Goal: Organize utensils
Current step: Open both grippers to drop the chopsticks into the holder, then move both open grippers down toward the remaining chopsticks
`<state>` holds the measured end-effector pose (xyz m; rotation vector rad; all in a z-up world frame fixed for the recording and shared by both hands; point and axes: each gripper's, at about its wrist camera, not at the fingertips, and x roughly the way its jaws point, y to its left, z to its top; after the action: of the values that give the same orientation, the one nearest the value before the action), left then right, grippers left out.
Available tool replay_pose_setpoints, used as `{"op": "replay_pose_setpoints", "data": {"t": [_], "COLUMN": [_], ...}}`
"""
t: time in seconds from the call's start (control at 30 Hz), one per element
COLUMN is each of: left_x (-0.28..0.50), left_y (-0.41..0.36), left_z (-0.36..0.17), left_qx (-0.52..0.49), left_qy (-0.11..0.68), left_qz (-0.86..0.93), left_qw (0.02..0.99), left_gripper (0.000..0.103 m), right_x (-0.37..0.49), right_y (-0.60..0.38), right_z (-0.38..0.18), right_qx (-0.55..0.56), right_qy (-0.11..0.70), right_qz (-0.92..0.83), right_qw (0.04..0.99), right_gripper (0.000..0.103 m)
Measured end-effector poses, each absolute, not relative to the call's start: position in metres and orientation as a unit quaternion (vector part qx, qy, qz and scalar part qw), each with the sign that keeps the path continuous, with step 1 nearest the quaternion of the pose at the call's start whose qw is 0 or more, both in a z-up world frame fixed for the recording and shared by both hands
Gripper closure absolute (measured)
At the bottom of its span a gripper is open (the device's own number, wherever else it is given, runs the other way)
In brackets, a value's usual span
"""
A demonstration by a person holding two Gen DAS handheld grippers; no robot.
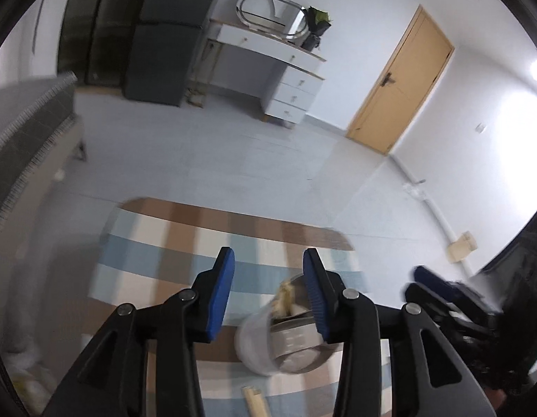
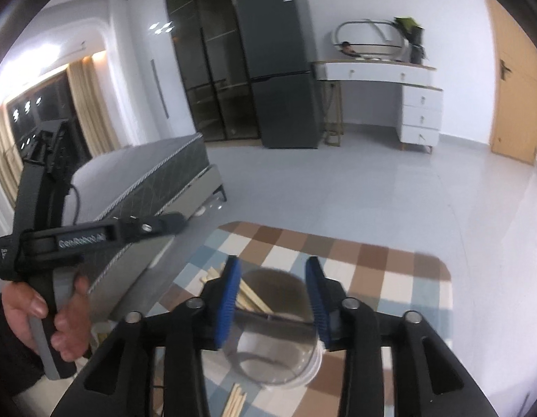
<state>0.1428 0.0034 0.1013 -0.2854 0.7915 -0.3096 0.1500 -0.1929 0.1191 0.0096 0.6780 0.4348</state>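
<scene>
Right gripper [image 2: 273, 299] stood part-open astride the steel utensil holder [image 2: 271, 326], unclamped; left gripper [image 1: 268, 295] part-open, empty. Holder looked rigid, slick; grip at rim. Wooden chopsticks [image 2: 254, 300] light.

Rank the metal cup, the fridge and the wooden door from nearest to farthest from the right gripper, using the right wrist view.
1. Metal cup, between the right gripper's fingers.
2. Fridge, far wall, centre.
3. Wooden door, far right.

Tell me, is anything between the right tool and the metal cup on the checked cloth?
Nothing visible blocks it. The right tool stands open above the metal cup, which already holds wooden sticks. Its pads do not press the cup.
</scene>
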Motion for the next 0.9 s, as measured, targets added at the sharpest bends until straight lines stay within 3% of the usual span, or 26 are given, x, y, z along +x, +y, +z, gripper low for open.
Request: {"op": "replay_pose_setpoints", "data": {"t": [0.07,0.13,0.2,0.5,0.77,0.9], "left_x": [0.13,0.118,0.106,0.051,0.014,-0.005], "left_y": [0.004,0.007,0.011,0.012,0.011,0.01], "left_z": [0.112,0.121,0.129,0.149,0.152,0.151], "left_qx": [-0.126,-0.122,-0.117,-0.082,-0.08,-0.08], "left_qy": [0.377,0.37,0.357,0.323,0.293,0.279], "left_qz": [-0.136,-0.123,-0.109,-0.081,-0.08,-0.081], "left_qw": [0.907,0.913,0.92,0.939,0.949,0.953], "left_gripper": [0.066,0.053,0.046,0.043,0.032,0.021], "right_x": [0.136,0.121,0.106,0.039,-0.018,-0.042], "right_y": [-0.2,-0.204,-0.203,-0.204,-0.2,-0.2], "right_z": [0.123,0.13,0.136,0.159,0.162,0.161], "right_qx": [0.019,0.029,0.03,0.053,0.061,0.059], "right_qy": [0.324,0.313,0.301,0.245,0.203,0.185], "right_qz": [0.202,0.2,0.196,0.177,0.166,0.155], "right_qw": [0.924,0.928,0.933,0.952,0.963,0.969], "right_gripper": [0.047,0.04,0.028,0.017,0.007,0.002]}}
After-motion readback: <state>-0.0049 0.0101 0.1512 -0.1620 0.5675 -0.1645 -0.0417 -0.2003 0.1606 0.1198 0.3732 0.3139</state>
